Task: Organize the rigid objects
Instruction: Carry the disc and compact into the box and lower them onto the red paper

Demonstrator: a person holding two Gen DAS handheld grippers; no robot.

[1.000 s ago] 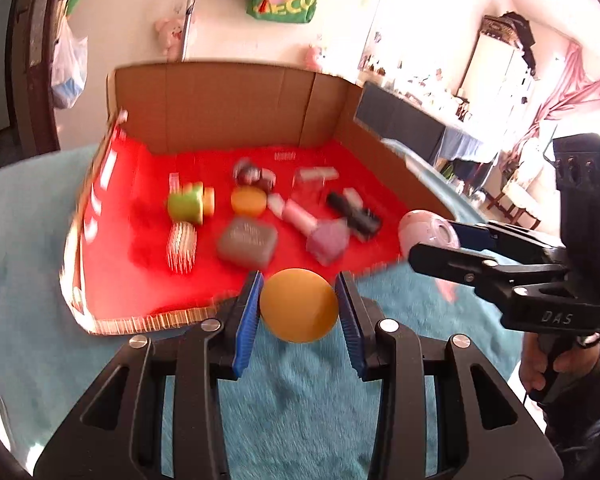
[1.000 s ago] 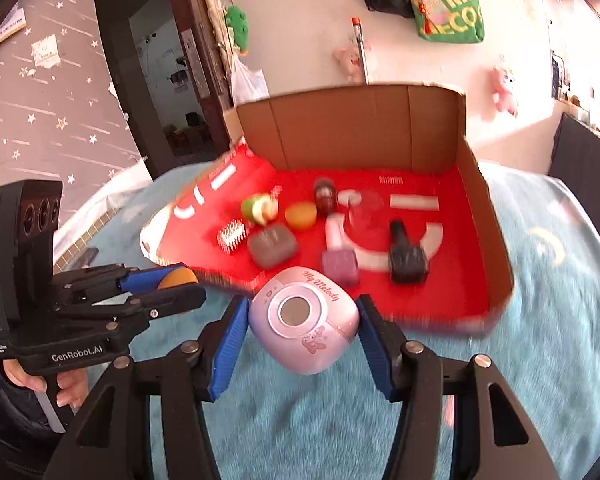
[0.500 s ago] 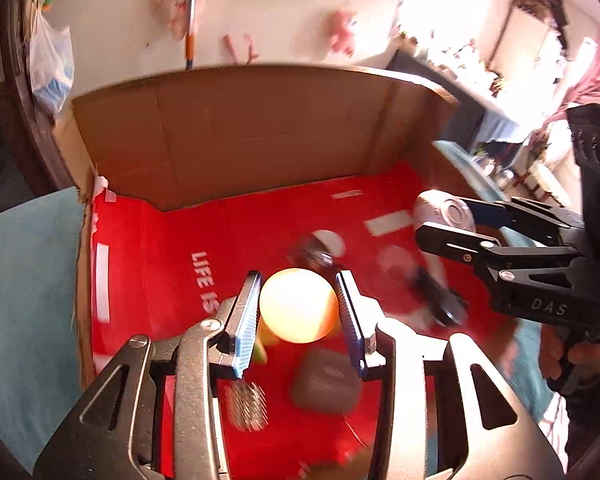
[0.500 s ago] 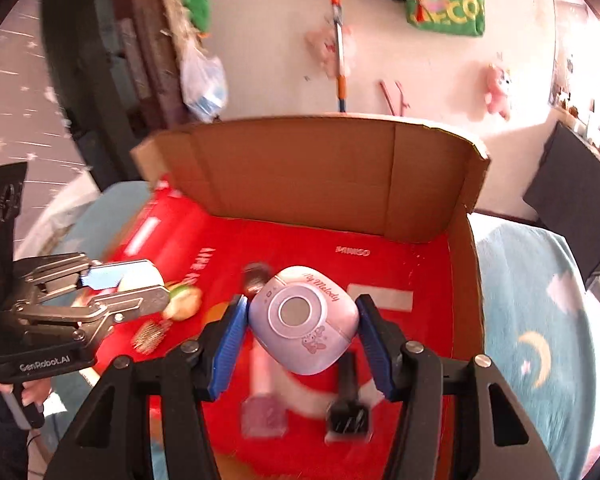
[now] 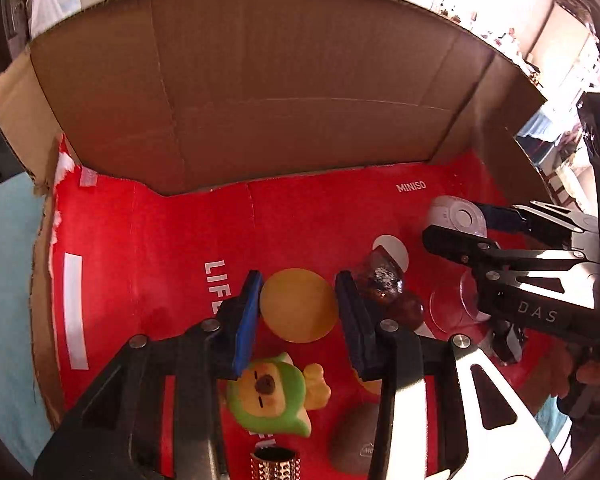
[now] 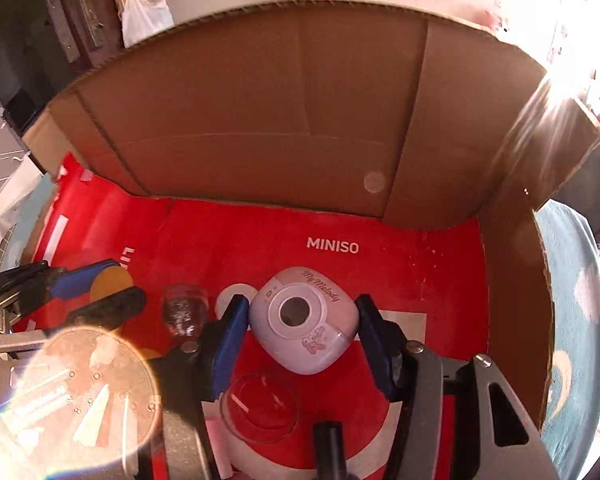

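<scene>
Both grippers have moved from the box's front edge to over its red floor. The left gripper (image 5: 299,306) grips an orange disc (image 5: 299,306); the right gripper (image 6: 302,326) clasps a pink My Melody device (image 6: 302,326) inside the cardboard box (image 6: 260,120).

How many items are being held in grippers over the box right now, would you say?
2: an orange ball in the left gripper, and a pink device in the right gripper.

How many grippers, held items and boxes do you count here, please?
Grippers: 2, left gripper and right gripper
Held items: 2, orange ball and pink gadget
Boxes: 1, box
Total: 5
</scene>
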